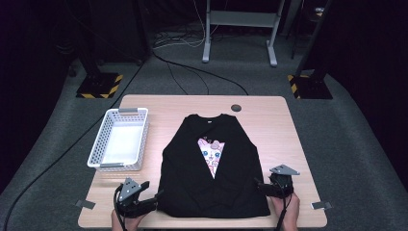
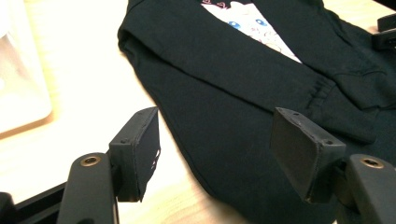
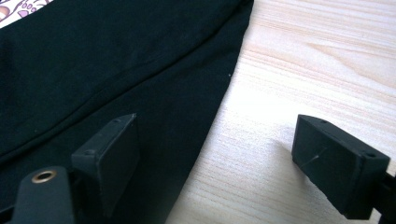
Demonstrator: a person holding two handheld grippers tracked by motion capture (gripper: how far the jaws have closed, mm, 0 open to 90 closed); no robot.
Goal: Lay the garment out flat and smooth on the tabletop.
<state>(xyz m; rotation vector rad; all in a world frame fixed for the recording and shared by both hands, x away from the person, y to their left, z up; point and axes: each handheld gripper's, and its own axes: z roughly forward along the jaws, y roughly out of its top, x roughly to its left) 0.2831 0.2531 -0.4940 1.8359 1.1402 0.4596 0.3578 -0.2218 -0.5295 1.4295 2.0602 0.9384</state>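
Both grippers, left (image 1: 144, 201) and right (image 1: 266, 186), stand open and empty at the bottom corners of the black shirt (image 1: 211, 163) lying flat on the surface (image 1: 269, 120) (sleeves folded in), so an uneven pinch could likely bunch the hem.

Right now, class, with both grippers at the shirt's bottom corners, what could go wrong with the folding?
1. Both the left gripper and right gripper stand open, straddling the shirt's edges; closing could pinch one layer only.
2. The folded-in sleeves may slip out when the hem lifts.
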